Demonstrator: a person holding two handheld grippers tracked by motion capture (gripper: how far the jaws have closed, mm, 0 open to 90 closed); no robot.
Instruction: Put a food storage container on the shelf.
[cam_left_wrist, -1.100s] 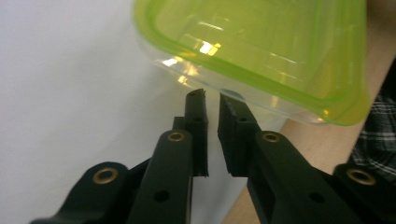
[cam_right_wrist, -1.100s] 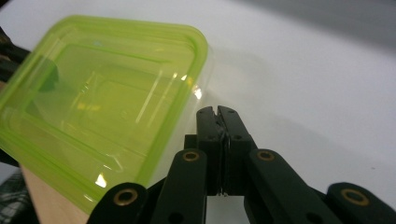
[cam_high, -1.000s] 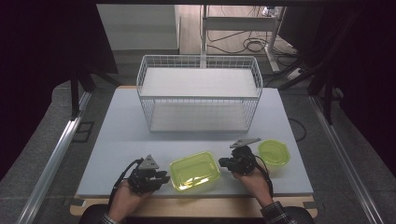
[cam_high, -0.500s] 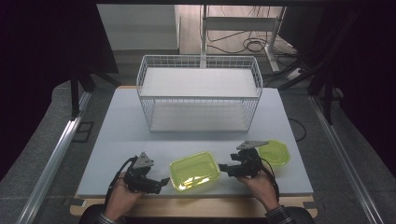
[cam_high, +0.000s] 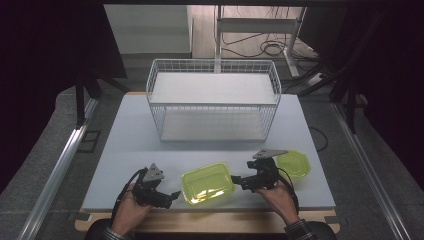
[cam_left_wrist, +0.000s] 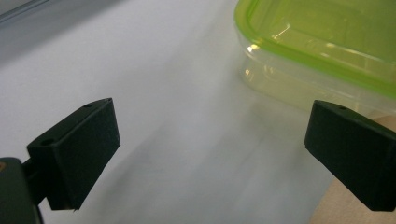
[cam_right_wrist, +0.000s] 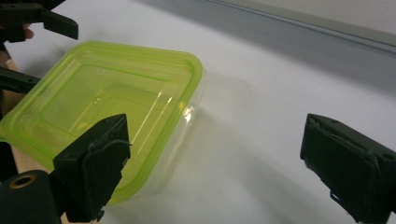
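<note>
Compared with half a second earlier, the left tongs (cam_high: 174, 194) have moved closer to the green container (cam_high: 207, 182), their tips now just beside its left corner. The right tongs (cam_high: 234, 178) have stayed at the container's right edge.

Left tongs: jaws wide apart, gripping nothing; in the left gripper view the container's near corner lies just ahead of them. Right tongs: jaws also wide apart and empty; in the right gripper view the container sits ahead of the left jaw.

Each hand comes in from the bench's (cam_high: 125, 150) near edge, the left hand (cam_high: 131, 210) angled toward the container from its left, the right hand (cam_high: 277, 195) from its right. A green lid (cam_high: 293, 163) lies right of the container, beyond the right tongs. A white wire basket (cam_high: 214, 100) stands behind the container.
</note>
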